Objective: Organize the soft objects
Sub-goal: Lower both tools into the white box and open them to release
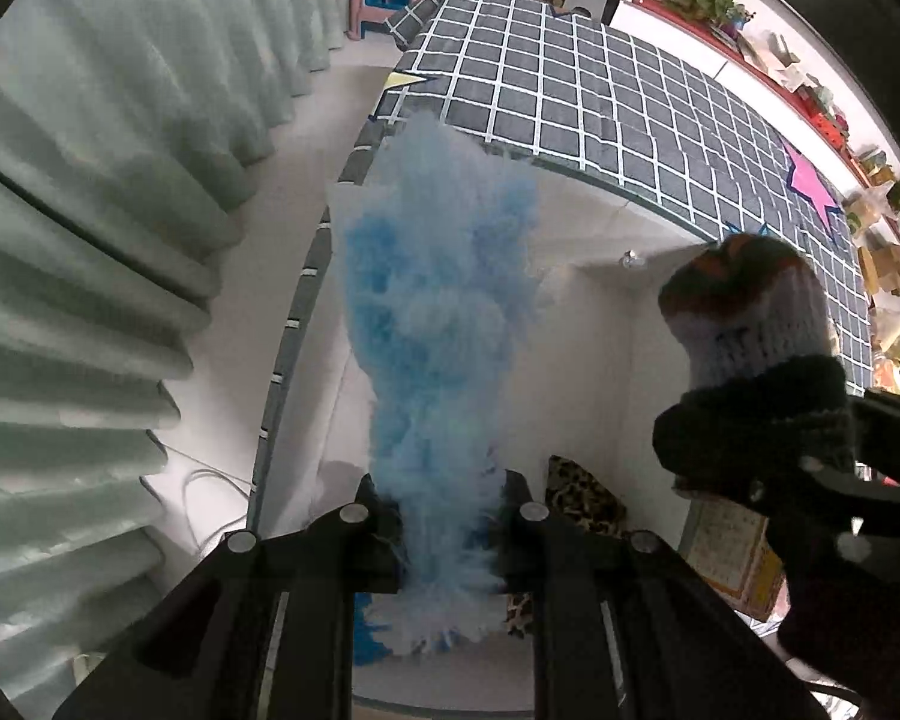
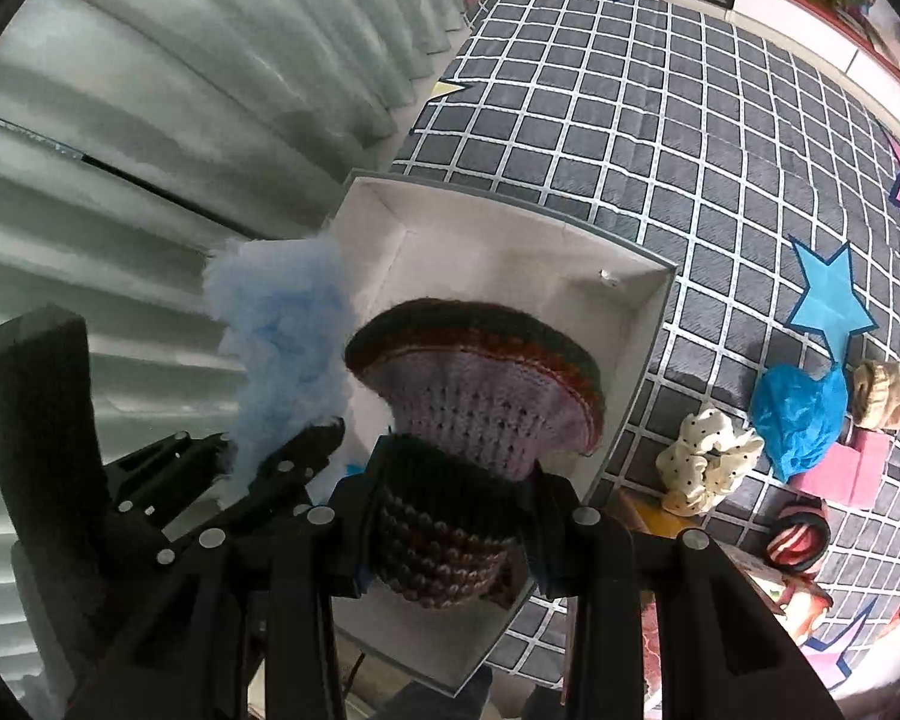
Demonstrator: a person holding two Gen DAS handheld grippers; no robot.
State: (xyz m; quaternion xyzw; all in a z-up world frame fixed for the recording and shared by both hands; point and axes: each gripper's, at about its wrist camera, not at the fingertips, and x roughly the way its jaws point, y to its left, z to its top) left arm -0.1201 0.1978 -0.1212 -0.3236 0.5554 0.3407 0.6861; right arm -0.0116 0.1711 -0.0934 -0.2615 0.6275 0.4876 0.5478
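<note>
Close in, my left gripper (image 1: 447, 531) pinches a fluffy blue piece (image 1: 438, 324), jaws squeezed tight on its lower end; the fluff stands up from the fingers above the left side of the white box (image 1: 594, 324). My right gripper (image 2: 450, 516) clamps a knitted item (image 2: 480, 414), dark banded at the pinched end, pale lilac in the middle, a reddish-brown rim fanned out beyond; jaws narrow, pressing both sides of it. Both pieces hang over the open box, which sits at the left edge of the grid-patterned mat (image 2: 660, 150). Inside the box, near its bottom, a leopard-print piece (image 1: 582, 495). Farther out, toward the mat's right edge: a cream dotted scrunchie (image 2: 705, 459), a blue crumpled piece (image 2: 801, 414), a pink block (image 2: 846, 468), a beige scrunchie (image 2: 879, 393). Beyond, pale curtain (image 2: 180, 90).
</note>
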